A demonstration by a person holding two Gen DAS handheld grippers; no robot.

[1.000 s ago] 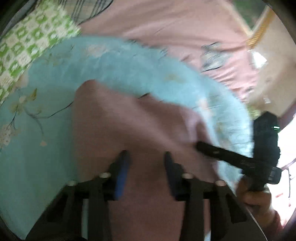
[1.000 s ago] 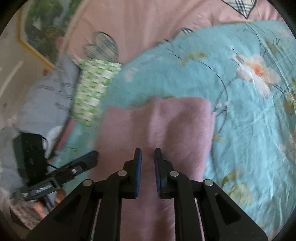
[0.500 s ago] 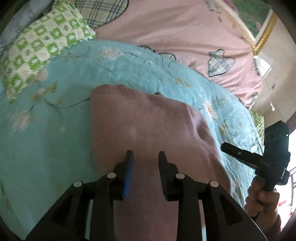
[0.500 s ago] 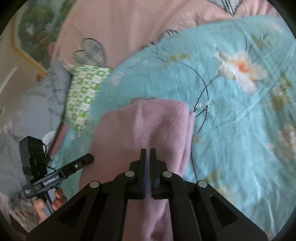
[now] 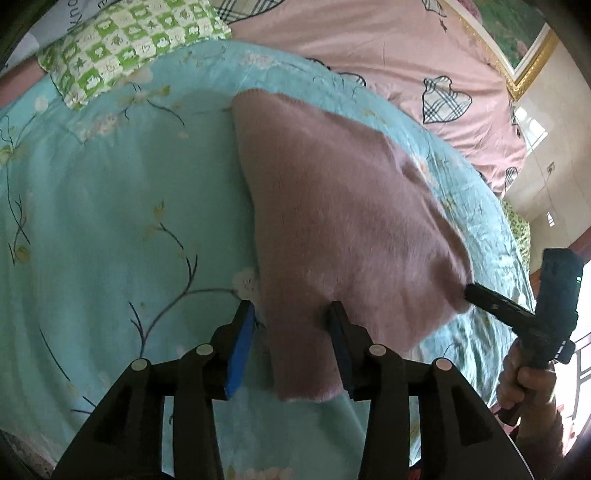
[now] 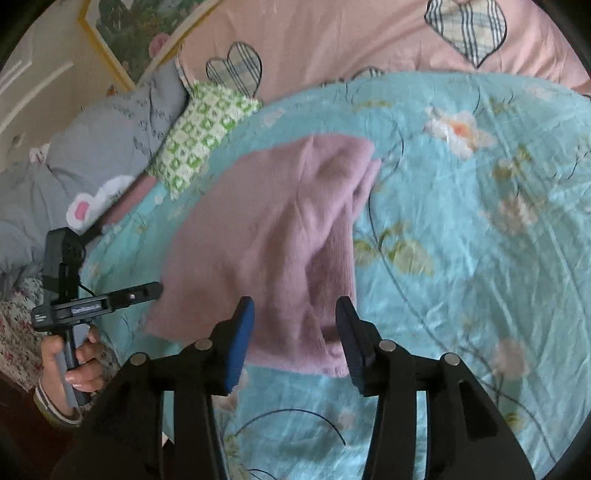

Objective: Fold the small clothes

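Observation:
A mauve knitted garment (image 5: 343, 229) lies folded on the turquoise floral quilt (image 5: 110, 221); it also shows in the right wrist view (image 6: 273, 240). My left gripper (image 5: 291, 328) is open, its fingers astride the garment's near left corner, not clamped on it. My right gripper (image 6: 295, 321) is open, its fingers astride the garment's near edge. In the left wrist view the right gripper (image 5: 480, 297) touches the garment's right corner. In the right wrist view the left gripper (image 6: 147, 291) is at the garment's left edge.
A green checked pillow (image 5: 129, 40) lies at the quilt's far left, with a pink sheet with plaid hearts (image 5: 388, 55) behind. A grey bedcover (image 6: 92, 147) is heaped at the left. A framed picture (image 6: 140, 33) hangs on the wall.
Both grippers have opened and drawn back towards me, letting go of the garment. The garment now lies flat, folded, with its near edge between the fingers.

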